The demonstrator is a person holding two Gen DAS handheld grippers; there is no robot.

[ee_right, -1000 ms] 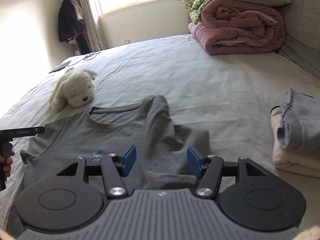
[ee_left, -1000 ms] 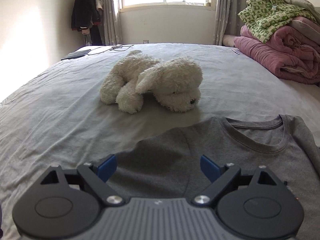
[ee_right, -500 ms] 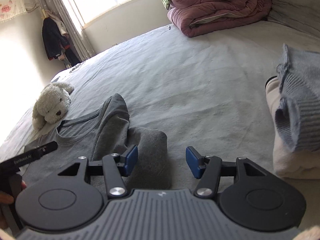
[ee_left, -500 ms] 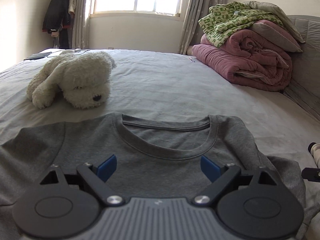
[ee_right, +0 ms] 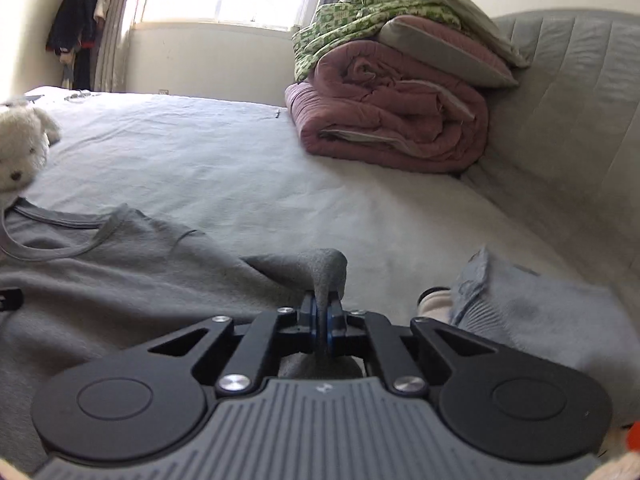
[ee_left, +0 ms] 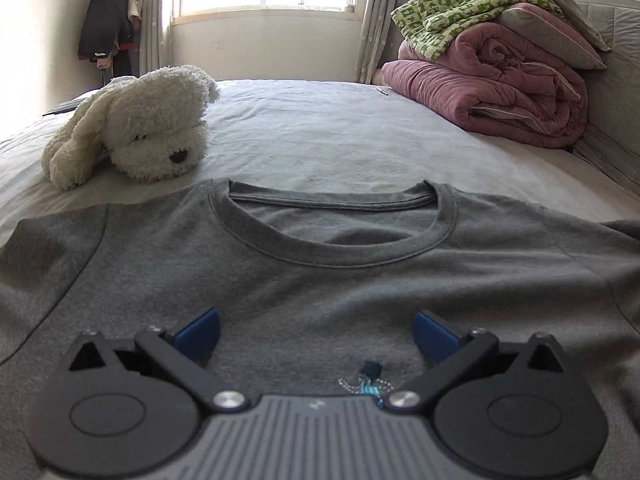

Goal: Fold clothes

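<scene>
A grey T-shirt (ee_left: 320,280) lies spread face-up on the bed, its collar pointing to the far side. My left gripper (ee_left: 316,332) hovers open over the shirt's chest, blue pads wide apart with only cloth below them. In the right wrist view the same grey T-shirt (ee_right: 140,264) stretches to the left, and my right gripper (ee_right: 322,316) is shut on a pinched fold of its sleeve (ee_right: 320,264), which stands up in a ridge above the pads.
A white plush dog (ee_left: 136,128) lies just beyond the shirt's left shoulder. Rolled pink and green quilts (ee_left: 492,68) are stacked at the far right by the headboard (ee_right: 568,120). A folded pile with a blue-grey knit (ee_right: 532,308) sits right of my right gripper.
My right gripper moved onto the sleeve and shut on it, lifting a fold. The left gripper swung right to centre over the shirt's chest, staying open.
</scene>
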